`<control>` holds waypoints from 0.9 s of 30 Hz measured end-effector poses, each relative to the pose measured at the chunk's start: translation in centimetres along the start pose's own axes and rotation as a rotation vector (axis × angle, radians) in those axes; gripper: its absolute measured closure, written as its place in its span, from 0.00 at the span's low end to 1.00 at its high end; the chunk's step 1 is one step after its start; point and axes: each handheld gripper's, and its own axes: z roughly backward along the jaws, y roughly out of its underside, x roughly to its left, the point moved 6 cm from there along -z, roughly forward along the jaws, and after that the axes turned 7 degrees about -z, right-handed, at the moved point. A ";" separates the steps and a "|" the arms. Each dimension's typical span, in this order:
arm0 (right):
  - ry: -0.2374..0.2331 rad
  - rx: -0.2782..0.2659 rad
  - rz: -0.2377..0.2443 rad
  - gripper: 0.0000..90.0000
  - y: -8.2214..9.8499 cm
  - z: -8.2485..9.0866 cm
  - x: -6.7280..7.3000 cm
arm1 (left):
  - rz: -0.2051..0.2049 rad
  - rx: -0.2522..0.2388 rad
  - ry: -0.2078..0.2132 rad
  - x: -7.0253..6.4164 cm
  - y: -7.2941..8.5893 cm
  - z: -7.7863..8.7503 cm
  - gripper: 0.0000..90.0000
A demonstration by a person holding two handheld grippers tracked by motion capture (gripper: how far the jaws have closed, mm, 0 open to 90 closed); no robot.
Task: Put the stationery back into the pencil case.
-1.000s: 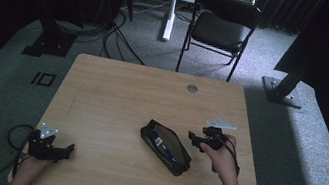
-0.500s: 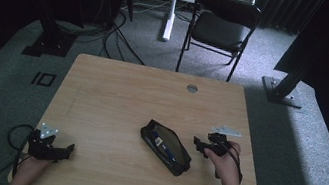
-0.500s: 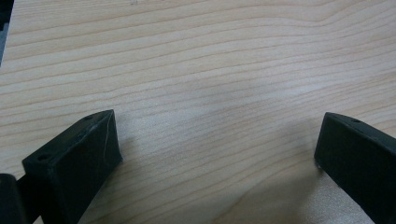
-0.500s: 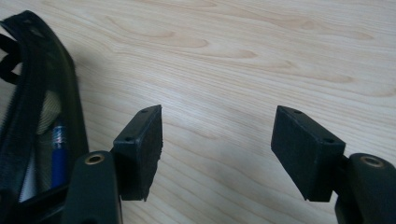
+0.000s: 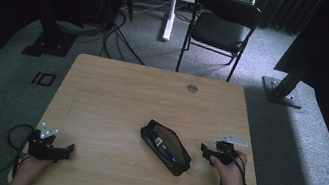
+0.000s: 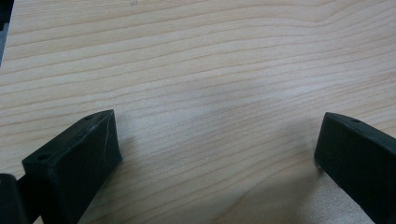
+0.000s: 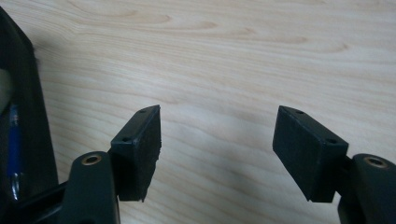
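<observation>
A black pencil case (image 5: 165, 147) lies open and slanted near the table's front middle, with a blue pen (image 5: 163, 144) inside. My right gripper (image 5: 207, 151) rests on the wood just right of the case, open and empty. In the right gripper view the open gripper (image 7: 217, 128) stands over bare wood, with the case's edge (image 7: 23, 107) and the blue pen (image 7: 14, 135) at the far left. My left gripper (image 5: 62, 149) lies at the front left corner, open with nothing in it. The left gripper view has its wide-apart gripper (image 6: 217, 135) over bare wood.
The wooden table (image 5: 120, 100) has a round cable hole (image 5: 192, 88) near its far edge. A black folding chair (image 5: 221, 28) stands beyond the table. Cables (image 5: 111, 33) lie on the grey carpet at the far left, and a dark stand base (image 5: 279, 89) sits at the right.
My right gripper has drawn back from beside the case toward the table's right front. The left gripper has stayed put.
</observation>
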 end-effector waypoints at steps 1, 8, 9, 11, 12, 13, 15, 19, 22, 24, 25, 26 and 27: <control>0.008 0.000 -0.005 0.35 0.2 0.1 -0.2 | 0.000 0.001 0.000 0.0 0.0 0.0 0.00; 0.048 0.004 -0.026 0.33 1.3 0.4 -1.5 | 0.000 -0.001 0.000 0.0 0.0 0.0 0.00; 0.051 0.005 -0.031 0.33 1.4 0.5 -1.6 | 0.001 -0.002 0.000 0.0 0.0 0.0 0.00; 0.056 0.006 -0.040 0.32 1.6 0.5 -1.8 | 0.001 -0.002 0.000 0.0 0.0 0.0 0.00; 0.061 0.007 -0.043 0.32 1.7 0.5 -2.0 | 0.001 -0.002 0.000 0.0 0.0 0.0 0.00; 0.065 0.012 -0.046 0.32 1.8 0.5 -2.1 | 0.001 -0.002 0.000 0.0 0.0 0.0 0.00; 0.074 0.015 -0.045 0.31 2.0 0.5 -2.3 | 0.000 -0.002 0.000 0.0 0.0 0.0 0.00; 0.090 0.021 -0.041 0.27 2.4 0.6 -2.5 | 0.000 -0.001 0.000 0.0 0.0 0.0 0.00; 0.094 0.020 -0.049 0.24 2.7 0.7 -2.8 | 0.001 -0.002 0.000 0.0 0.0 0.0 0.00; 0.103 0.021 -0.048 0.20 3.0 0.8 -3.1 | 0.001 -0.002 0.000 0.0 0.0 0.0 0.00; 0.108 0.022 -0.047 0.19 3.0 0.9 -3.2 | 0.000 -0.001 0.000 0.0 0.0 0.0 0.00; 0.119 0.016 -0.051 0.16 3.2 1.0 -3.3 | 0.001 -0.002 0.000 0.0 0.0 0.0 0.00; 0.121 0.014 -0.054 0.15 3.3 1.0 -3.3 | 0.000 -0.002 0.000 0.0 0.0 0.0 0.00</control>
